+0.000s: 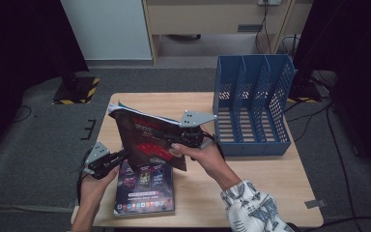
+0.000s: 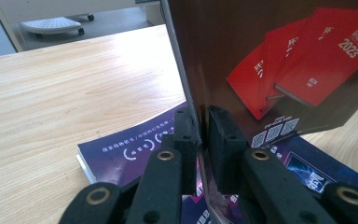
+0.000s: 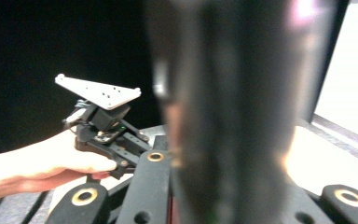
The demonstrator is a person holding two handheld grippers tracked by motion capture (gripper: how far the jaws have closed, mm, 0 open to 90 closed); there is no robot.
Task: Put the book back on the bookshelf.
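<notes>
A dark magazine (image 1: pixel 147 137) with red books on its cover (image 2: pixel 307 60) stands upright above the wooden table (image 1: pixel 256 179), held between both grippers. My left gripper (image 1: pixel 122 155) is shut on its lower left edge; in the left gripper view the jaws (image 2: pixel 203 133) pinch the thin cover. My right gripper (image 1: pixel 182 137) is shut on the magazine's right edge, and the blurred magazine (image 3: pixel 233 107) runs up between its jaws. The left gripper (image 3: pixel 105 126) and its hand also show beyond it in the right gripper view. A purple booklet (image 1: pixel 145 186) lies flat on the table under the magazine.
A blue three-slot file rack (image 1: pixel 253 106) stands on the table's right rear, its open front facing the person. Bare table top lies between the rack and the right hand. Dark curtains and cables surround the table on the grey floor.
</notes>
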